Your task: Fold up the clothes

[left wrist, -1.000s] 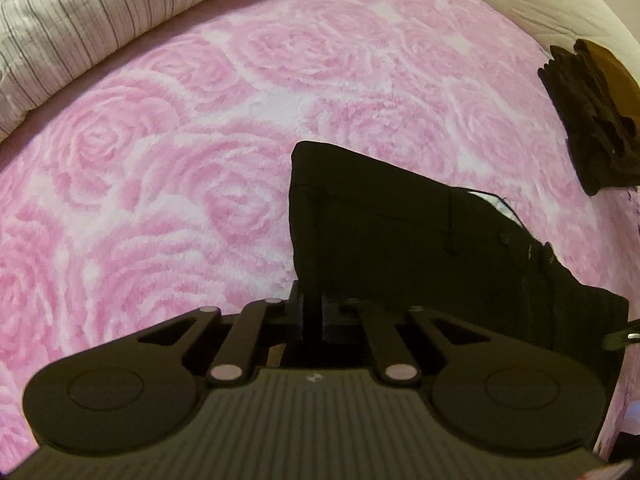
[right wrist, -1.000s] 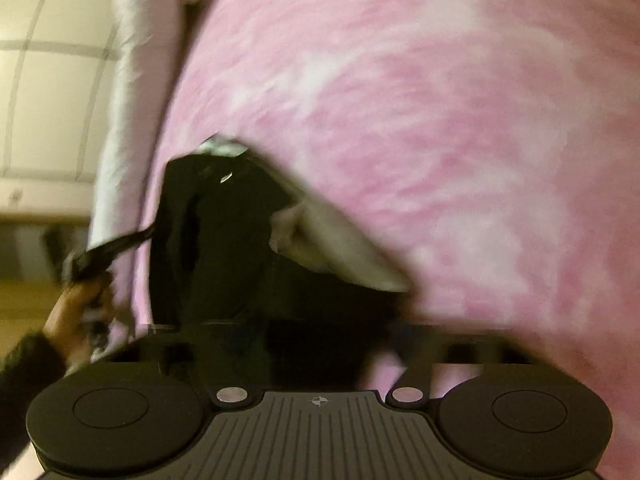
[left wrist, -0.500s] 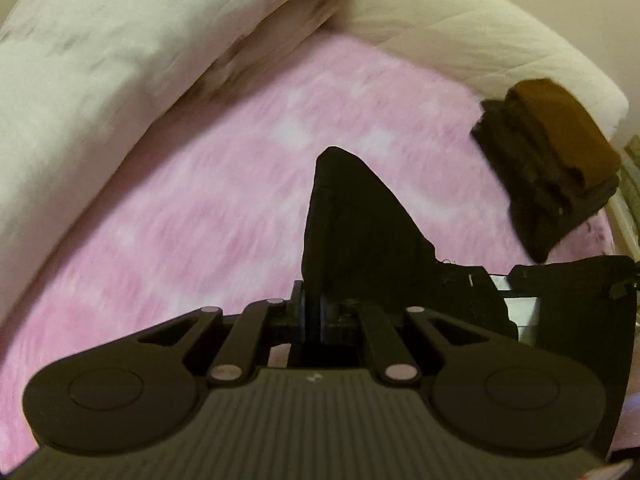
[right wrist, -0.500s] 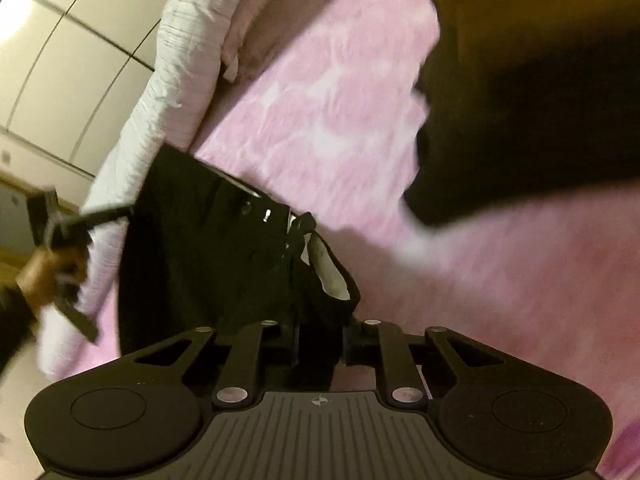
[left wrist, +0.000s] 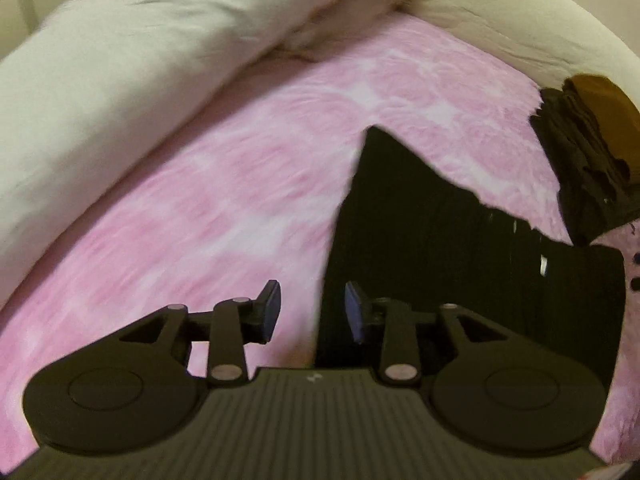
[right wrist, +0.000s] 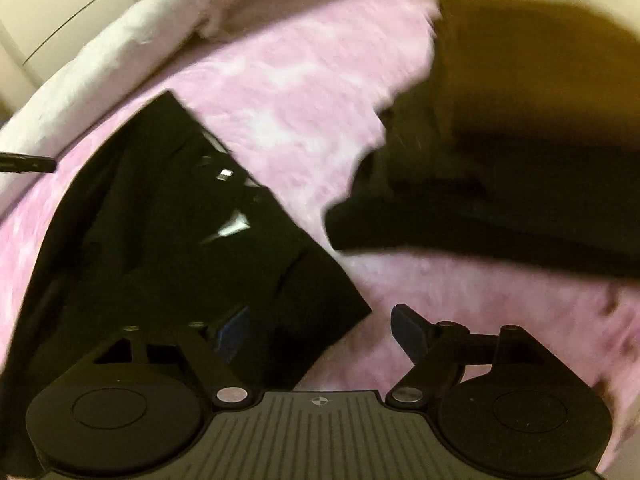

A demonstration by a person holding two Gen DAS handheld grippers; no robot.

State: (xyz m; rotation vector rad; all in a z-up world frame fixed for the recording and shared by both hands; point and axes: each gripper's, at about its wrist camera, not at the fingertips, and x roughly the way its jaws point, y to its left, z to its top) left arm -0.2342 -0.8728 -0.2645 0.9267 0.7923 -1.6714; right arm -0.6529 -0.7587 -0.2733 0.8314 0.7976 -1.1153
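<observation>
A black garment (left wrist: 440,248) lies folded on the pink rose-patterned blanket (left wrist: 224,200). My left gripper (left wrist: 312,312) is open at the garment's left edge, its fingers spread with nothing between them. In the right wrist view the same black garment (right wrist: 168,248) lies at the left, with a small label showing on it. My right gripper (right wrist: 320,334) is open over the garment's near right corner, holding nothing. The tip of the other gripper (right wrist: 28,162) shows at the far left edge.
A stack of folded dark and brown clothes (left wrist: 588,152) sits at the right on the blanket, large and close in the right wrist view (right wrist: 520,140). A rolled white duvet (left wrist: 140,60) borders the left side, and a cream cushion (left wrist: 500,16) lies at the back.
Both grippers were shut on the black garment and holding it up; now both have opened and the garment lies flat on the blanket.
</observation>
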